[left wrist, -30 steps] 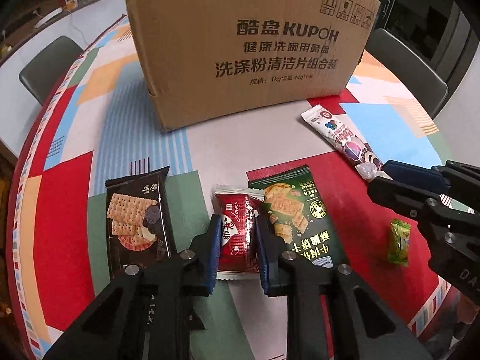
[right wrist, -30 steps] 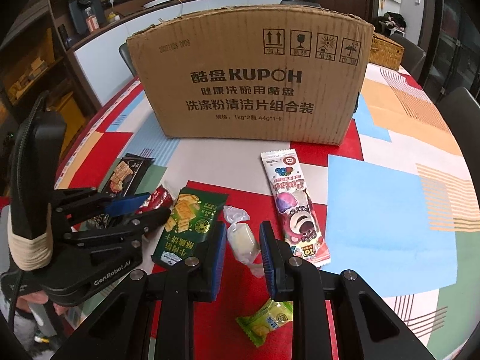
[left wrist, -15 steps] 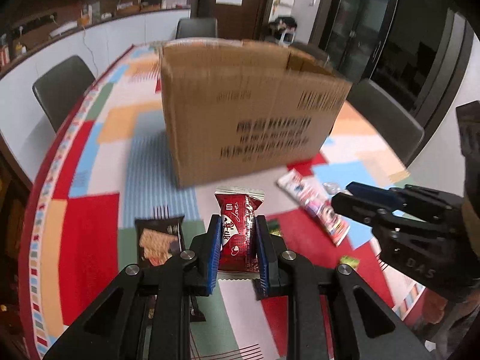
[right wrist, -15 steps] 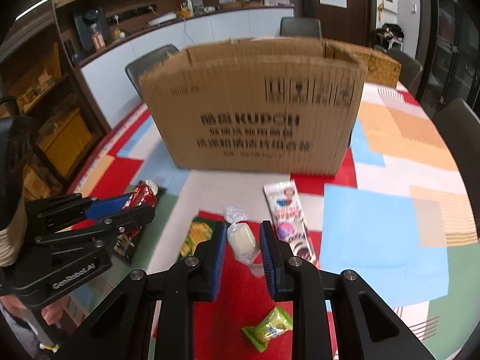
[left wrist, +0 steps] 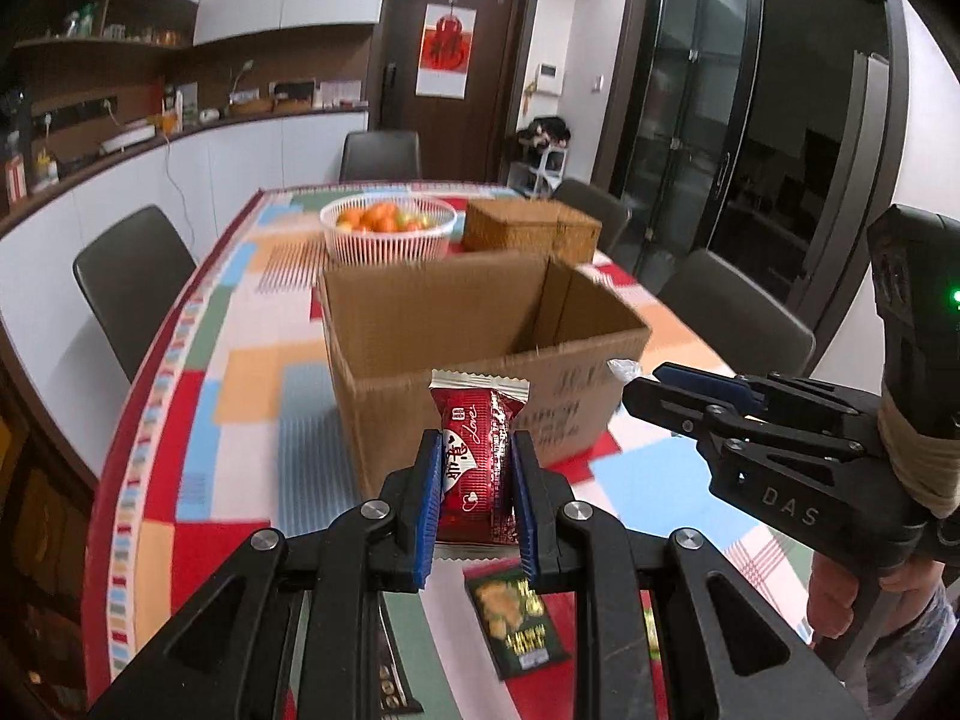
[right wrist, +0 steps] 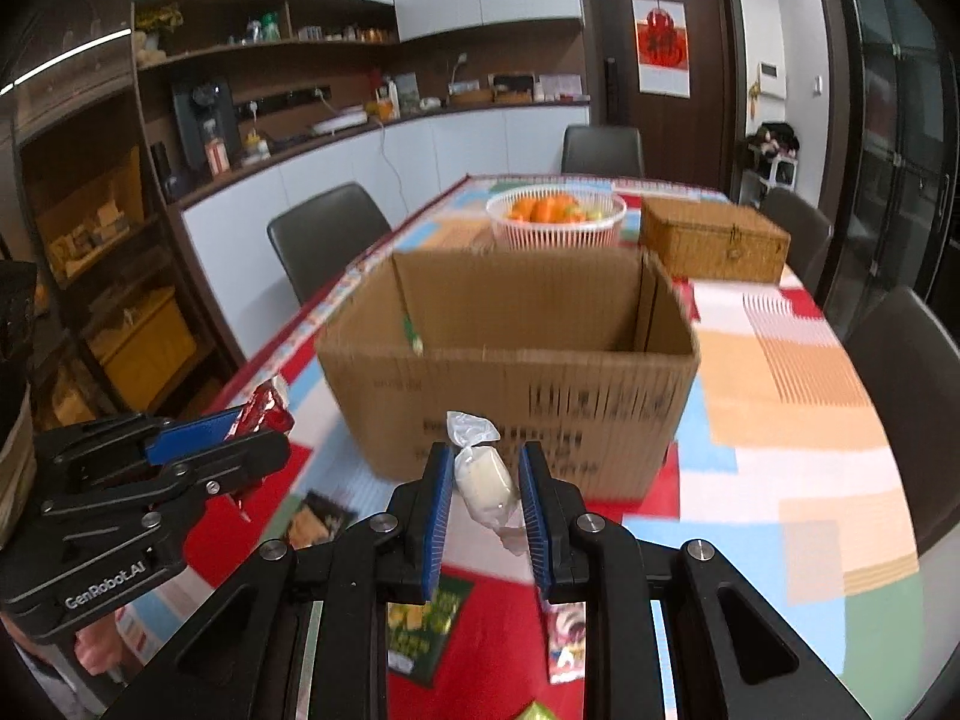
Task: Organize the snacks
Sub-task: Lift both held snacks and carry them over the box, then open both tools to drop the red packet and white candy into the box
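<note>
Left wrist: left gripper (left wrist: 471,495) clamped on red packet (left wrist: 478,468), raised before open box (left wrist: 480,324); green packet (left wrist: 517,618) on table (left wrist: 180,420) below. Right wrist: right gripper (right wrist: 485,510) clamped on white candy (right wrist: 483,477), also raised near box.

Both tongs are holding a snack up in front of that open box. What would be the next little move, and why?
Probably carry both forward over the cardboard box and let go. The left tongs grip a red snack pack and the right tongs a white candy, both lifted short of the box's open top.
</note>
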The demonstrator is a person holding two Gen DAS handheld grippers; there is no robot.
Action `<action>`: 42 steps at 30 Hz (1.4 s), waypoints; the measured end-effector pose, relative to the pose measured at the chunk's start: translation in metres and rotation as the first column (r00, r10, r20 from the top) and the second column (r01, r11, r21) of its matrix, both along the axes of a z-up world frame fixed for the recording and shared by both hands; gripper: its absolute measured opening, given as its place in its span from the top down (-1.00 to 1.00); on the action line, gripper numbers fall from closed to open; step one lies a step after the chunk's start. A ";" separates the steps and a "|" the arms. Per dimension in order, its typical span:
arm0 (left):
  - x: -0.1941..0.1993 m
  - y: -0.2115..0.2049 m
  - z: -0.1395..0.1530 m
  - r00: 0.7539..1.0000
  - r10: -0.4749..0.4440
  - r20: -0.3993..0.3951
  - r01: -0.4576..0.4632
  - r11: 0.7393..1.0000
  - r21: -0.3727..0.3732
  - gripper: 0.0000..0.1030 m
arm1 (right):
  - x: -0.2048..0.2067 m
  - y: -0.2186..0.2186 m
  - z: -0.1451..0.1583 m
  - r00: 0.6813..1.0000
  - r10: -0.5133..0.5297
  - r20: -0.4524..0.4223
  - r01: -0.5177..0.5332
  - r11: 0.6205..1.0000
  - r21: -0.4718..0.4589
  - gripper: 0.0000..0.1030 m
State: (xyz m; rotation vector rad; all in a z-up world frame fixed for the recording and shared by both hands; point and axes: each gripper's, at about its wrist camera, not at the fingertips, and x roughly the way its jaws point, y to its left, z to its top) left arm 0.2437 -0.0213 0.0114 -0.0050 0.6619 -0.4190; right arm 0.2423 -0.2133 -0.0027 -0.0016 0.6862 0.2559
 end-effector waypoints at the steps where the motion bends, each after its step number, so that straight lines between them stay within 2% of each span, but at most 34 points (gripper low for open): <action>1: 0.003 0.000 0.003 1.000 0.002 0.010 -0.002 1.000 -0.001 0.57 | 0.004 0.000 0.005 1.000 -0.002 0.013 0.002 1.000 0.002 0.53; 8: 0.030 -0.001 0.018 0.999 0.016 0.052 -0.016 1.000 -0.003 0.57 | 0.034 -0.003 0.023 0.998 -0.020 0.054 0.019 0.999 0.026 0.53; 22: 0.114 -0.019 0.017 0.999 0.026 0.023 -0.026 0.999 0.032 0.56 | 0.107 -0.013 0.031 0.997 -0.052 0.054 0.051 0.999 0.015 0.53; 24: 0.123 -0.024 0.016 0.999 0.029 0.016 -0.030 0.998 0.056 0.47 | 0.116 -0.015 0.029 0.997 -0.061 0.048 0.061 0.998 0.017 0.53; 25: 0.125 -0.025 0.016 0.999 0.033 0.019 -0.035 0.997 0.066 0.21 | 0.120 -0.016 0.029 0.997 -0.066 0.046 0.065 0.998 0.021 0.51; 26: 0.123 -0.025 0.017 0.999 0.038 0.032 -0.040 0.997 0.063 -0.04 | 0.124 -0.018 0.028 0.997 -0.071 0.041 0.070 0.997 0.026 0.34; 28: 0.116 -0.025 0.017 0.998 0.042 0.051 -0.045 0.997 0.070 -0.09 | 0.128 -0.024 0.025 0.995 -0.102 0.023 0.101 0.994 0.034 0.12; 33: 0.095 -0.024 0.012 0.998 0.050 0.049 -0.054 0.995 0.080 -0.18 | 0.110 -0.029 0.020 0.991 -0.129 0.042 0.129 0.992 0.017 0.10; 36: 0.078 -0.023 0.009 0.998 0.050 0.046 -0.053 0.996 0.078 -0.21 | 0.092 -0.029 0.017 0.991 -0.125 0.046 0.125 0.992 0.006 -0.02; 42: 0.041 -0.027 0.000 0.999 0.033 0.040 -0.036 0.996 0.085 -0.29 | 0.054 -0.029 0.006 0.995 -0.097 0.037 0.097 0.995 -0.022 -0.03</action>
